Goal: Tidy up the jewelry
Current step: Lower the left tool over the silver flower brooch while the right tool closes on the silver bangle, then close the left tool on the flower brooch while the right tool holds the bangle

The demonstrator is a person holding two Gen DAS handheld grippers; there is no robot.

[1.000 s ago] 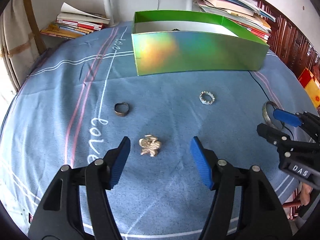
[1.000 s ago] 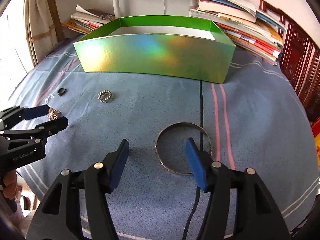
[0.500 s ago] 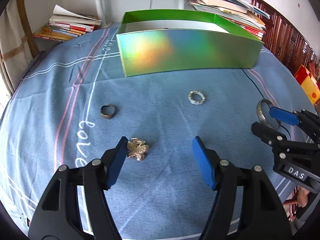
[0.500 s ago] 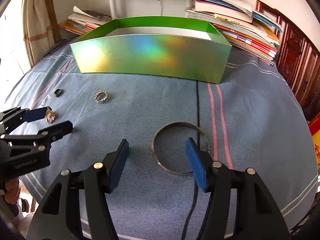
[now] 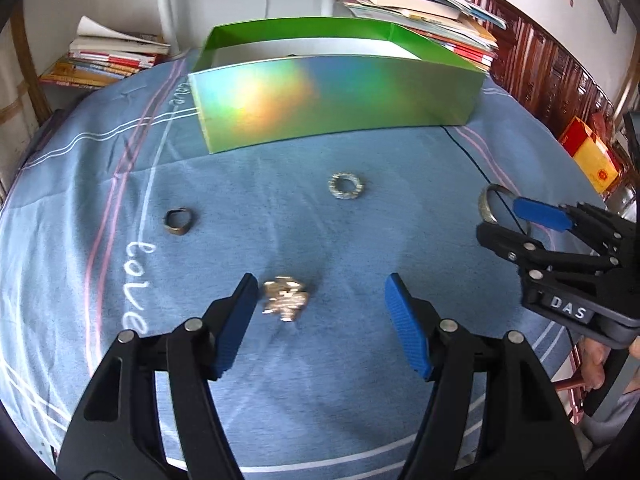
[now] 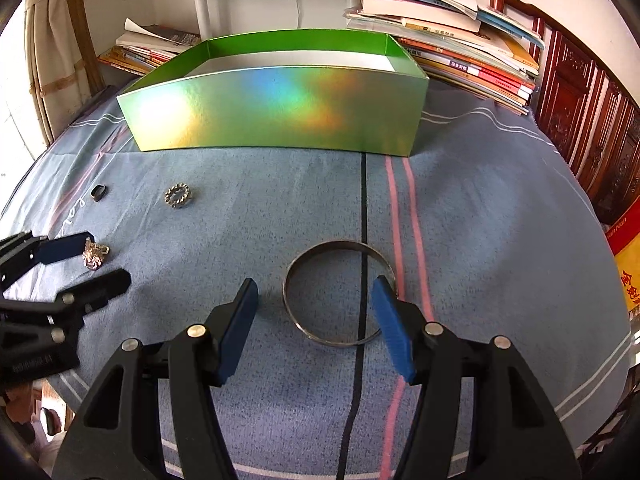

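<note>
A silver flower brooch point(image 5: 285, 299) lies on the blue cloth between the fingers of my open left gripper point(image 5: 320, 320), close to the left finger. A dark ring point(image 5: 178, 222) and a beaded silver ring point(image 5: 345, 186) lie farther out. A thin metal bangle point(image 6: 340, 292) lies flat between the fingers of my open right gripper point(image 6: 316, 320). The open green holographic box point(image 6: 280, 112) stands at the back. The right gripper point(image 5: 520, 224) shows in the left wrist view, the left gripper point(image 6: 84, 258) in the right wrist view, with the brooch point(image 6: 94, 255) between its tips.
Stacks of books point(image 6: 460, 40) and magazines point(image 5: 108, 56) lie behind the box. A white lamp post point(image 6: 202, 8) stands behind it. A black cable point(image 6: 362, 208) runs across the cloth under the bangle. Dark wooden furniture point(image 6: 580, 92) is at the right.
The left gripper has drifted right and forward, so the brooch now sits near its left finger. The right gripper has crept toward the bangle, now between its fingers.
</note>
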